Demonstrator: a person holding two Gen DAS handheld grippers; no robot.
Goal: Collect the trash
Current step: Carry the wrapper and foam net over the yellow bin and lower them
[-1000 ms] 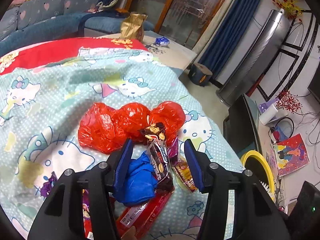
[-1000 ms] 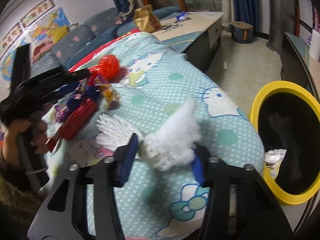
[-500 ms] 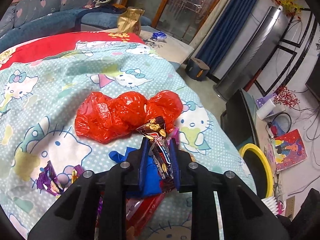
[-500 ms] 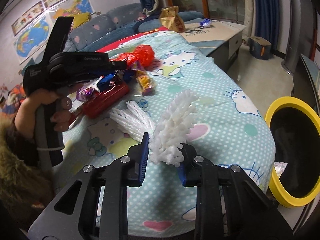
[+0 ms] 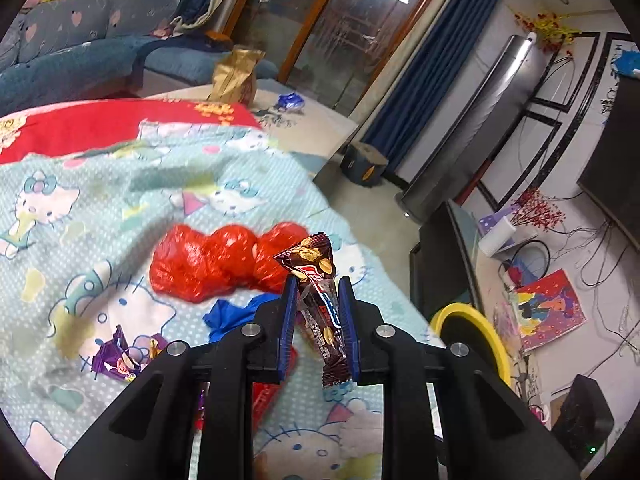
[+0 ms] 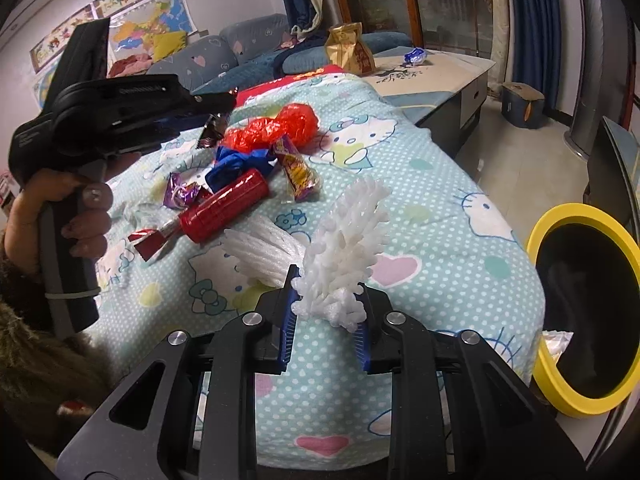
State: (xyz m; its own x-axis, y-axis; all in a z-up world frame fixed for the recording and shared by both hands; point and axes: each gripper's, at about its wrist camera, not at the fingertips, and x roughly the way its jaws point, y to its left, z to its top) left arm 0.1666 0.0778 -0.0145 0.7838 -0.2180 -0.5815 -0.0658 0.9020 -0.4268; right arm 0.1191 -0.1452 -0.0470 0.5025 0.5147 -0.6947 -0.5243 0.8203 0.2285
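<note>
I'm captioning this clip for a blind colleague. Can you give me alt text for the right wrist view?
The right gripper is shut on a white foam net above a cartoon-print bedspread. A yellow-rimmed bin stands at the right. At the left, a hand holds the left gripper, shut on a dark wrapper, over a red bag and other wrappers.

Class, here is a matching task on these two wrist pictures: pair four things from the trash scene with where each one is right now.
Things:
1. brown snack wrapper
2. white foam net
3. red plastic bag
4. yellow-rimmed bin

Places:
A. lying on the cartoon-cat bedspread
B. clamped in the right gripper
C. standing on the floor beside the bed
D. clamped in the left gripper

Pairs: 1-D, 2-B, 3-A, 4-C
</note>
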